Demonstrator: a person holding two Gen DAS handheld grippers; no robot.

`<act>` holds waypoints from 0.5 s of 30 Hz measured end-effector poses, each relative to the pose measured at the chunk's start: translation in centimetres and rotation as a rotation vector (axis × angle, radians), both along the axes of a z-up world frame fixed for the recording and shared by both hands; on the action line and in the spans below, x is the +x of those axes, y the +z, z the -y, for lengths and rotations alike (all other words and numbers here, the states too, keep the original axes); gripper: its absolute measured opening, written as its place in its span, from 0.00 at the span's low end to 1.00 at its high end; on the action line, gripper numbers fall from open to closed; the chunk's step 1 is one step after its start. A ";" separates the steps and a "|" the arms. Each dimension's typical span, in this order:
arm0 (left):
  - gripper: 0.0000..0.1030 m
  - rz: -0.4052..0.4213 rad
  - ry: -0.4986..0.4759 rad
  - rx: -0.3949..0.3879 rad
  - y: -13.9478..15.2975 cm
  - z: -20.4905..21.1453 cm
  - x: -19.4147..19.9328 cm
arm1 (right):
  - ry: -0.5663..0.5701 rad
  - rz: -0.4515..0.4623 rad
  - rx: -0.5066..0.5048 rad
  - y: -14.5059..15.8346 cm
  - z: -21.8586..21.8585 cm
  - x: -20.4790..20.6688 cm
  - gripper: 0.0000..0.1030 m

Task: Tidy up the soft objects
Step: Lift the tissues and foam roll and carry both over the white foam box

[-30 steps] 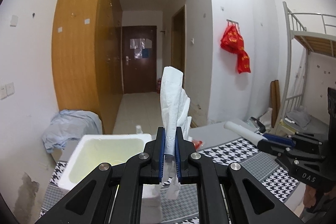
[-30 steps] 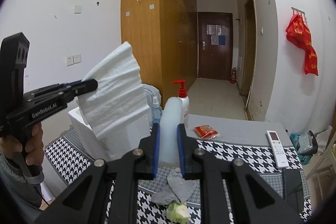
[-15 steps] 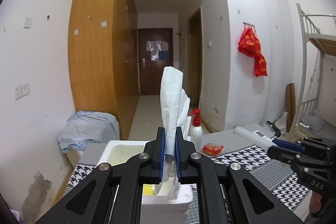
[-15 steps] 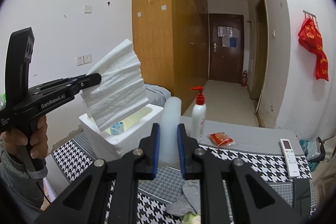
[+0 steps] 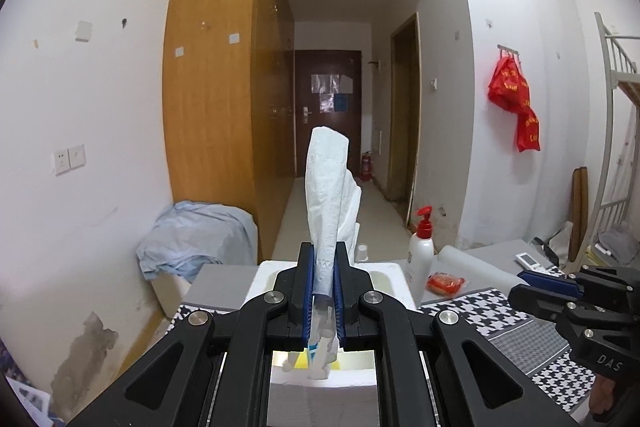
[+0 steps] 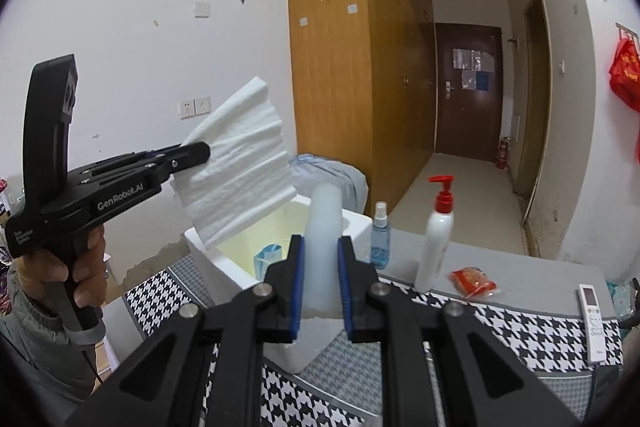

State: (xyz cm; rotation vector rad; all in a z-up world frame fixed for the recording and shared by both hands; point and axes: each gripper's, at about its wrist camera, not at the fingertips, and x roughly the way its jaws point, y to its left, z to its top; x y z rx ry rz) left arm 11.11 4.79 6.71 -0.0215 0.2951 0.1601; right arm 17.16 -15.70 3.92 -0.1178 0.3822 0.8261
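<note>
Left gripper (image 5: 324, 291) pinches white tissue (image 5: 328, 187) above foam box (image 6: 224, 259).

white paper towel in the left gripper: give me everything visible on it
The white paper towel is a soft, embossed, creased sheet pinched at one edge by the left hand-held gripper. It fans out flat toward the upper right, held in the air above the open white foam box. Nothing but the blue pads visibly touches it.

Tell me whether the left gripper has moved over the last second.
Yes. In the right wrist view, the left gripper and its white tissue now hang above the foam box, after starting left of it.
</note>
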 end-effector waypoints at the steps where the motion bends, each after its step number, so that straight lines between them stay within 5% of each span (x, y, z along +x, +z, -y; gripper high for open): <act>1: 0.09 -0.002 0.001 0.000 0.0 -0.2 0.0 | 0.004 0.001 -0.004 0.0 -0.4 0.0 0.19; 15: 0.09 -0.067 0.006 -0.034 -1.9 -1.7 1.9 | 0.040 -0.006 -0.018 0.0 -1.9 -0.5 0.19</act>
